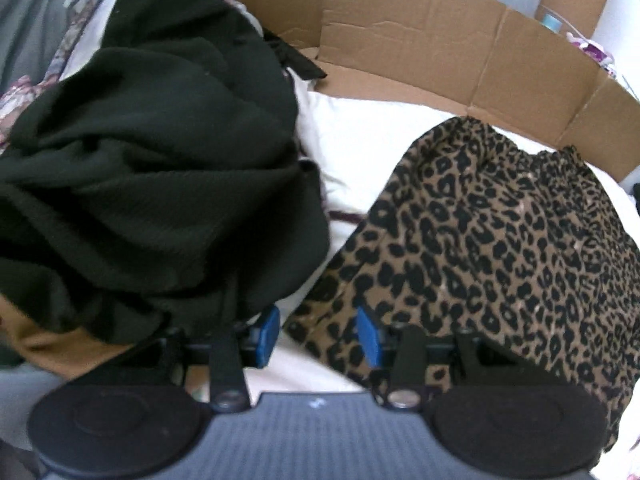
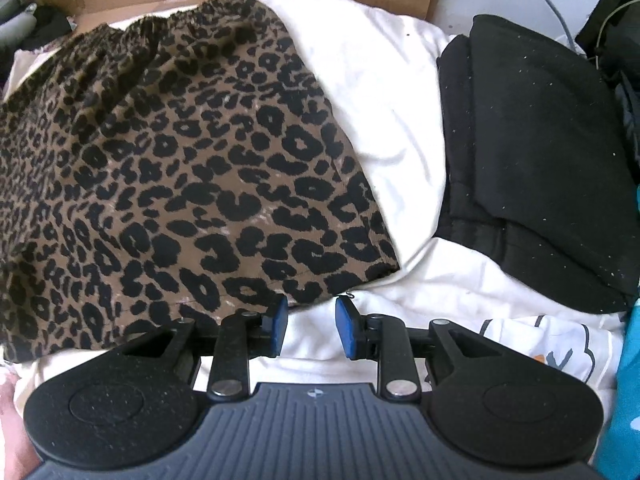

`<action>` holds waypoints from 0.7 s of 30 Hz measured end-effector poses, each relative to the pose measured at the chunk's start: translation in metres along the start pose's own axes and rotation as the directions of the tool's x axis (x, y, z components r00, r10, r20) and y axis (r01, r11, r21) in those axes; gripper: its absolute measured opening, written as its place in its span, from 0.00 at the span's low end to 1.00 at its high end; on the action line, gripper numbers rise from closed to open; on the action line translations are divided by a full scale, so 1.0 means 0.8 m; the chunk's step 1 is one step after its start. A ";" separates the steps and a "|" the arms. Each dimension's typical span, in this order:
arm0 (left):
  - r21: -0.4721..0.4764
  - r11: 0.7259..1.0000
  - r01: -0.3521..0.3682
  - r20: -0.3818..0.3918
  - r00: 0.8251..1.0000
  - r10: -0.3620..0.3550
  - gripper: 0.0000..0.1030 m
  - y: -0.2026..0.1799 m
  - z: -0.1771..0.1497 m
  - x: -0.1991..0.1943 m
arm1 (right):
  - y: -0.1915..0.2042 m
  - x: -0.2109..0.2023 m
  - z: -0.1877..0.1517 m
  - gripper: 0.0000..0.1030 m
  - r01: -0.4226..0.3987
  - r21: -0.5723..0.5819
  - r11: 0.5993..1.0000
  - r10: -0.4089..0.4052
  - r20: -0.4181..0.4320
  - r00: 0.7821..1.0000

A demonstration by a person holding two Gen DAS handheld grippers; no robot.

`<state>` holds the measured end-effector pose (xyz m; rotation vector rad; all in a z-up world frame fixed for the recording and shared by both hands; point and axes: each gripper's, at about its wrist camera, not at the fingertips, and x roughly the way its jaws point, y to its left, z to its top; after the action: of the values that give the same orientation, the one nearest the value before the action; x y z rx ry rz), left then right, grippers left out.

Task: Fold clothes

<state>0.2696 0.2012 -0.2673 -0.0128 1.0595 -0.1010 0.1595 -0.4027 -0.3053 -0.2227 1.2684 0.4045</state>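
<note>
Step in hand: the leopard-print garment (image 2: 168, 152) is being laid out flat on the white bedding (image 2: 384, 92), as judged from its spread shape; no fold is seen started.
Left tongs (image 1: 318, 334): the jaws are standing partly apart and nothing is being held; the garment's near corner is lying just beyond and between the blue pads (image 1: 269, 330), not pinched.
Right tongs (image 2: 311, 326): the jaws are likewise standing partly apart and empty; the garment's hem corner is lying just ahead of the left-hand pad, with bare bedding seen in the gap.
Task's thing: the garment is lying ahead of both tongs, its gathered waistband (image 2: 160, 20) at the far end.
Next move, judged: the two near hem corners are to be pinched, one by each tongs, and carried toward the waistband; thin cloth is likely to need low, closing jaws.
Unfolded pile: a crumpled black garment (image 1: 152, 168) is lying ahead-left of the left tongs.
Folded stack: black clothing (image 2: 536, 152) is lying ahead-right of the right tongs.
Container: a cardboard box wall (image 1: 420, 48) is standing beyond the bedding; its contents cannot be told.
</note>
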 end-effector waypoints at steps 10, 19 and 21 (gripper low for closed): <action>-0.088 0.996 0.015 0.059 0.998 -0.010 0.44 0.020 -0.026 -0.016 | 0.002 -0.009 -0.001 0.32 -0.041 0.049 0.998 0.039 0.028 0.999; -0.073 0.997 0.037 0.061 0.998 -0.033 0.43 0.012 -0.029 0.015 | 0.013 -0.011 -0.003 0.32 -0.035 0.002 0.999 0.034 0.017 0.999; -0.057 0.998 0.034 0.068 0.997 -0.030 0.43 0.011 -0.027 0.021 | 0.014 -0.010 -0.003 0.32 -0.034 0.002 0.999 0.034 0.011 0.999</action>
<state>0.2595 0.2092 -0.2933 -0.0853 0.9946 -0.0985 0.1511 -0.3949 -0.2979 -0.1968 1.2629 0.4330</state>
